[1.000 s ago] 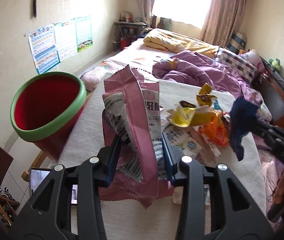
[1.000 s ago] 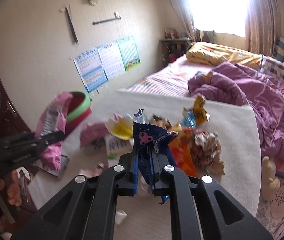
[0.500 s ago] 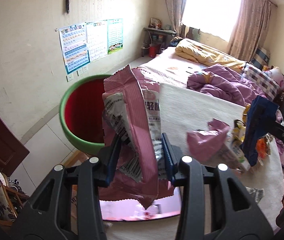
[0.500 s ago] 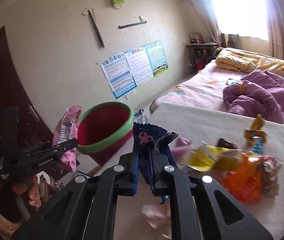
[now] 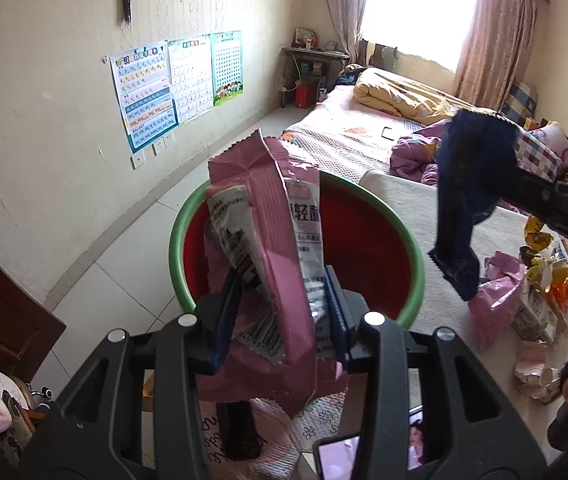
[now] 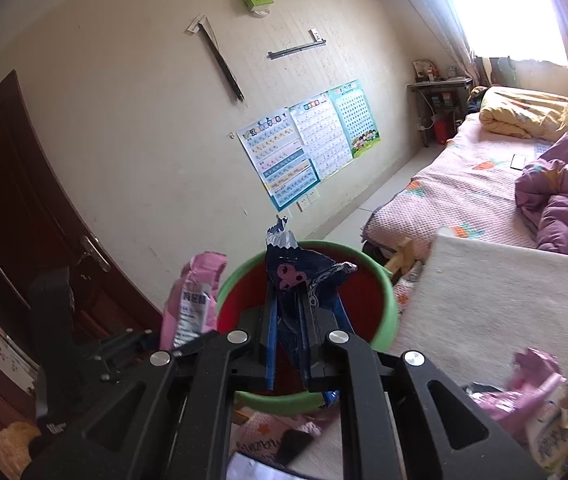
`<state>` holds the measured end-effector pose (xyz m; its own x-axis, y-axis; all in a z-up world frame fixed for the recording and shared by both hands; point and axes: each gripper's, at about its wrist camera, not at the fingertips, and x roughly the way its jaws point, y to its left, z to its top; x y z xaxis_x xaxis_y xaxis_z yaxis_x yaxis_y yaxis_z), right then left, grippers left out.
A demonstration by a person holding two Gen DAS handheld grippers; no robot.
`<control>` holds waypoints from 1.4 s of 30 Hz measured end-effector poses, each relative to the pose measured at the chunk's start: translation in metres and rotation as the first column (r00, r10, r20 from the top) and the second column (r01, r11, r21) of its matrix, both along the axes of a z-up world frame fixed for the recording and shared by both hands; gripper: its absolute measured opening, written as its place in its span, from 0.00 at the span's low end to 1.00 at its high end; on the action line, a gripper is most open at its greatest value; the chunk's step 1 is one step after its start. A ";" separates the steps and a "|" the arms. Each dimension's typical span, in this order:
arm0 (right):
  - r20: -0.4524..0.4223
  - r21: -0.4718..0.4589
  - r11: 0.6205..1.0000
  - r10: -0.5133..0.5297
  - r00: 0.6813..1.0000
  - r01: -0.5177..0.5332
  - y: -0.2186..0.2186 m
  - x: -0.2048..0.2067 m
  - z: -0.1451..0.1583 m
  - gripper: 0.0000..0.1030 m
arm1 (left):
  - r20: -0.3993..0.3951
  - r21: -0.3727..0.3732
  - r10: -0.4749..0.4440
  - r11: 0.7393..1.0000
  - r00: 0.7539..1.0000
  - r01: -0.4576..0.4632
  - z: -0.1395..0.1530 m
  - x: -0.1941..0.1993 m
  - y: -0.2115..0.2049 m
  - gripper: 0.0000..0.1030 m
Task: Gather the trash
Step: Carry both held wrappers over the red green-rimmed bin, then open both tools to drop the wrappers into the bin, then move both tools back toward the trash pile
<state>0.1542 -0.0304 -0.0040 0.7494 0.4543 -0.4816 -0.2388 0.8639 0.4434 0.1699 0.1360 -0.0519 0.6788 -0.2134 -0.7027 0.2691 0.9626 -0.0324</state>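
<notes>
My left gripper is shut on a pink and white snack bag and holds it over the near rim of a red bin with a green rim. My right gripper is shut on a dark blue wrapper and holds it above the same bin. The blue wrapper also shows in the left wrist view, to the right of the bin. The pink bag shows at the bin's left in the right wrist view.
A white-covered table right of the bin carries more wrappers. A phone and a flowered cloth lie below the bin. A bed with purple bedding stands behind. A dark door is on the left.
Both grippers have swung left from the trash pile on the table to the bin, each still holding its wrapper. The bin now sits right under both.
</notes>
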 end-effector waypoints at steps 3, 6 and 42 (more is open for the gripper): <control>-0.029 0.052 0.999 -0.010 1.000 0.011 0.007 0.015 -0.006 0.09 | -0.013 0.000 -0.015 1.000 1.000 0.015 -0.006 0.008 0.007 0.38; -0.056 0.065 0.998 -0.019 0.998 0.022 0.014 0.026 -0.012 0.09 | -0.027 -0.005 -0.025 1.000 0.999 0.025 -0.011 0.014 0.012 0.38; -0.127 -0.232 0.972 -0.053 0.990 0.022 -0.137 -0.158 -0.070 0.53 | -0.070 -0.097 0.024 0.995 0.997 -0.031 -0.014 -0.125 -0.122 0.65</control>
